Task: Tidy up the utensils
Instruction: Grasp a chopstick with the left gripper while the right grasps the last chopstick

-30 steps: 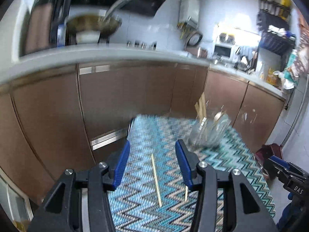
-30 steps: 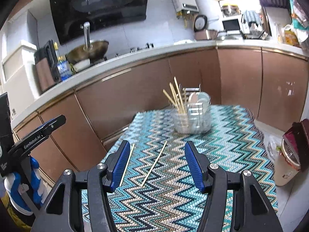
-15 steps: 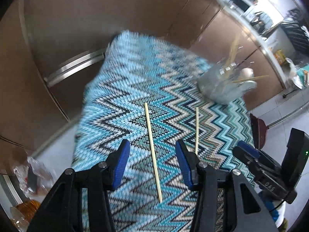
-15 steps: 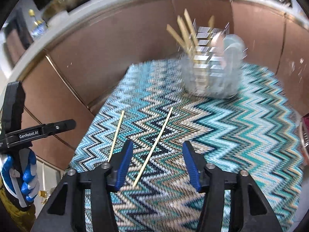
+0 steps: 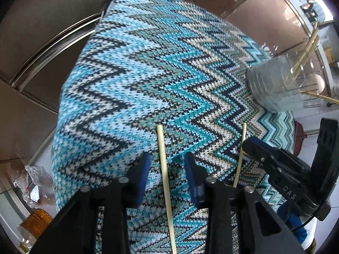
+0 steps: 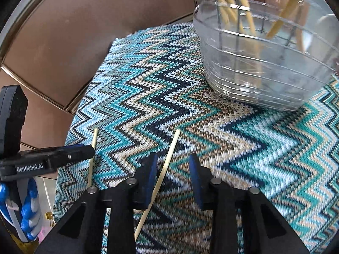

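Each gripper's open fingers [image 5: 141, 175] straddle a chopstick [image 5: 165, 177].

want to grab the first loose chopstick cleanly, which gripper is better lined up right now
Left. The left gripper is open with the left chopstick centred between its blue pads. The right gripper also straddles the right chopstick, but that one runs diagonally, close against one pad.

Bare cloth [image 6: 264, 148] between holder [image 6: 264, 63] and right claw [image 6: 172, 169].

R gripper [image 6: 172, 174] open astride chopstick [image 6: 164, 170], clear holder [image 6: 262, 67] beyond, zigzag cloth [image 6: 254, 148]
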A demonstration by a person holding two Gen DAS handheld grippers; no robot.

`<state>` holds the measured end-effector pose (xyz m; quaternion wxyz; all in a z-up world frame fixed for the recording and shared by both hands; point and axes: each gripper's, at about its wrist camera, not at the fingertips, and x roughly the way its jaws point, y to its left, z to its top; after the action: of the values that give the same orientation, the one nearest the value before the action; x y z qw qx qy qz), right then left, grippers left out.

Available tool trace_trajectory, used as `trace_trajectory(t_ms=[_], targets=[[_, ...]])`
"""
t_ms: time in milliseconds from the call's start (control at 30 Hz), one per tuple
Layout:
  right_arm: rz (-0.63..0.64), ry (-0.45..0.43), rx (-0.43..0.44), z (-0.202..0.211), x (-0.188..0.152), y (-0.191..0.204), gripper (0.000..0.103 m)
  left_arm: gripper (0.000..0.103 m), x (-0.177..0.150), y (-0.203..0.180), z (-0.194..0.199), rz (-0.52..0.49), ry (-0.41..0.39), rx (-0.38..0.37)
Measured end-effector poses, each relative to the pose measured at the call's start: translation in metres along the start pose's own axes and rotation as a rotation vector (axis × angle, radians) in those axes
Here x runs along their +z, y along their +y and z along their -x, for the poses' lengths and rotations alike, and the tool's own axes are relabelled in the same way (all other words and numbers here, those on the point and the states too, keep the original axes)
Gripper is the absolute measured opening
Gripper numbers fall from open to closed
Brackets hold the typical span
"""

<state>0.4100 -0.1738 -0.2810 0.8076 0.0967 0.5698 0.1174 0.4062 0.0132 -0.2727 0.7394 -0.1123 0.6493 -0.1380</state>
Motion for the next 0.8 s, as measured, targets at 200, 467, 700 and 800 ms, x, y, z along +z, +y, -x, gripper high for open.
trace_trajectory(t_ms=[200, 467, 700, 800], targets=[[0.035, 0.054, -0.003, -0.013, 0.012, 0.007, 0.015, 0.026, 0.01, -0.012, -0.01, -0.032, 0.03, 0.037], [0.067, 0.057, -0.006, -0.017, 0.011, 0.015, 0.01, 0.005, 0.006, -0.007, -0.01, 0.031, -0.021, 0.067], [0.073, 0.007, 0.029, 0.012, -0.013, 0.015, 0.005, 0.004, -0.016, 0.0, 0.012, 0.07, -0.119, 0.029], [0.091, -0.032, 0.036, 0.031, -0.025, 0.018, 0.005, 0.004, -0.032, -0.004, 0.034, 0.047, -0.193, 0.037]])
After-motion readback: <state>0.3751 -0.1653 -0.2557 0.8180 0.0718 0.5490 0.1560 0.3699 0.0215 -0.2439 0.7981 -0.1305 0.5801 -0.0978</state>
